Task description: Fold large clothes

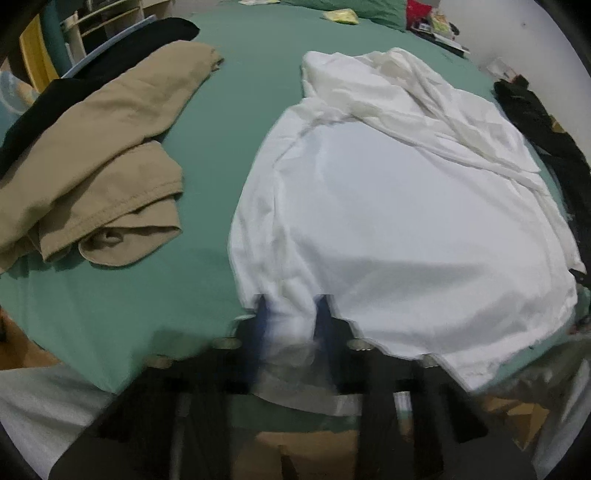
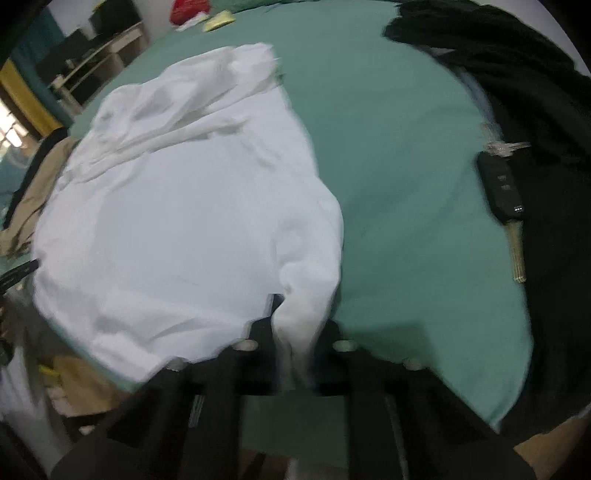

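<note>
A large white garment (image 1: 388,206) lies spread on a green bed sheet (image 1: 236,110), its far end rumpled. My left gripper (image 1: 291,306) is shut on the garment's near left corner at the bed's front edge, with cloth bunched between the blue-padded fingers. In the right wrist view the same white garment (image 2: 184,206) fills the left half, and my right gripper (image 2: 299,317) is shut on its near right corner, where a fold of cloth rises between the black fingers. Both views are blurred by motion.
A beige garment (image 1: 96,158) lies crumpled at the left over a black one (image 1: 122,51). Dark clothing (image 2: 524,96) lies along the right edge, with a car key and keys (image 2: 502,184) beside it. Small items (image 1: 341,15) sit at the bed's far end. Shelving (image 2: 92,55) stands beyond.
</note>
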The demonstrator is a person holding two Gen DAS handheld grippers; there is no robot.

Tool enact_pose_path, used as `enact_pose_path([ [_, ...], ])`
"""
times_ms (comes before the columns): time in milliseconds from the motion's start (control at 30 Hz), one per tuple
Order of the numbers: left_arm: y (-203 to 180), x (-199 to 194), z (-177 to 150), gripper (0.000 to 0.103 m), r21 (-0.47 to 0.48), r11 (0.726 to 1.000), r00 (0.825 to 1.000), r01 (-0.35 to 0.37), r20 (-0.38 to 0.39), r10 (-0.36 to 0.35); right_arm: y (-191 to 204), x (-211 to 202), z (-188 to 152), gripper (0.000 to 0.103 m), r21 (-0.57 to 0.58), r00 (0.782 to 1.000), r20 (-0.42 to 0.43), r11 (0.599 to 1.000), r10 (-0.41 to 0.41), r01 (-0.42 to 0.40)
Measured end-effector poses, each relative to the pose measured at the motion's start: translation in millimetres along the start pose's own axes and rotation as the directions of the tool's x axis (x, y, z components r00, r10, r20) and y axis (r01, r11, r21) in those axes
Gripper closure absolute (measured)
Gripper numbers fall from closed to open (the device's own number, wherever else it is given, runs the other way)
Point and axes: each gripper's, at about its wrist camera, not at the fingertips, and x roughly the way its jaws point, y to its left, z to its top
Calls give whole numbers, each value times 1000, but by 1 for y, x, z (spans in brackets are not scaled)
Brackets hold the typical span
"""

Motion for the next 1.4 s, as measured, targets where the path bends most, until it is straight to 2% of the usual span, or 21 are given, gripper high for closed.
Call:
enact_pose_path([
  [67,-3,-5,1,98,-11,1000,1000,28,9,-27,9,-5,-2,95,-32,1000,12,999,15,-15],
  [233,-5,-47,-3,98,-25,998,992,60,108,-57,5,-31,-10,96,12,994,102,999,47,-49],
  [367,0,-74,-7,98,-40,996,985,77,159,-70,3,-53,-16,96,39,985,166,997,55,-63],
  [733,13,-119,-4,98,-62,989,971,135,209,-119,6,-107,-23,96,60,969,239,995,63,-79],
  [900,14,-142,1,98,-70,985,957,160,255,-137,6,-123,-28,96,68,963,259,994,71,-91],
  [1100,11,-151,25,98,-52,987,936,152,327,-127,-1,-130,-12,96,92,940,329,988,90,-127],
  [1233,14,-145,52,98,-61,986,924,157,362,-125,-4,-129,12,96,100,926,366,985,92,-138],
  [1400,14,-129,89,98,-69,984,910,164,396,-124,-8,-118,48,96,105,919,386,986,81,-131],
])
